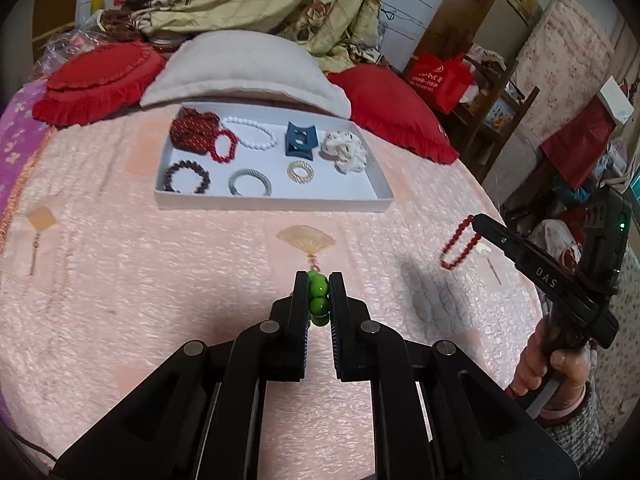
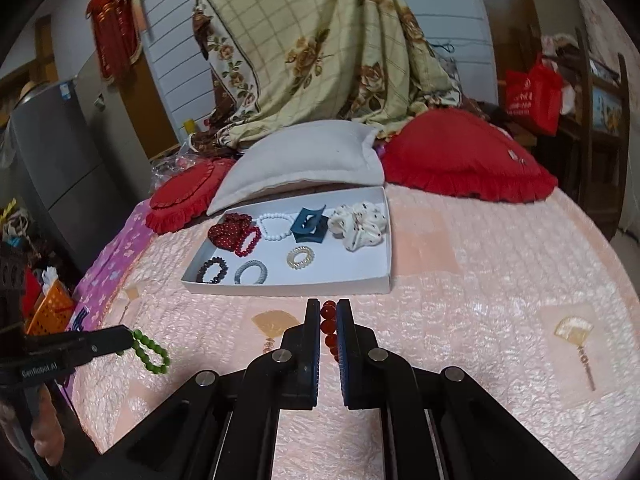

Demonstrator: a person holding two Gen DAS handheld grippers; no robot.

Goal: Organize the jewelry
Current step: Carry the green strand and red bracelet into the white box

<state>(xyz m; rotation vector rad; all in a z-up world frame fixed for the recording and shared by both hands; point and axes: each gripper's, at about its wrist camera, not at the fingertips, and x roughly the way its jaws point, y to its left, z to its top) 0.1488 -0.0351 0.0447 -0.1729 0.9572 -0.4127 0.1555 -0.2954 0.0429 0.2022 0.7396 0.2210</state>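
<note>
**Bracelets held above bed, tray ahead**

Left gripper clenched on green bracelet; right gripper clenched on red bracelet. White tray held bracelets, scrunchies, blue clip; grey pillow, red cushions behind

A: Where's the tray?

B: On the bedspread, just before the pillow, with 1 cushion to its left and another cushion to its right.

A: And inside it?

B: 8 pieces in 2 rows: 5 behind, 3 in front. The scrunchie lies far right, the hair claw left of it.

A: The blanket?

B: Heaped behind the pillow.
</note>
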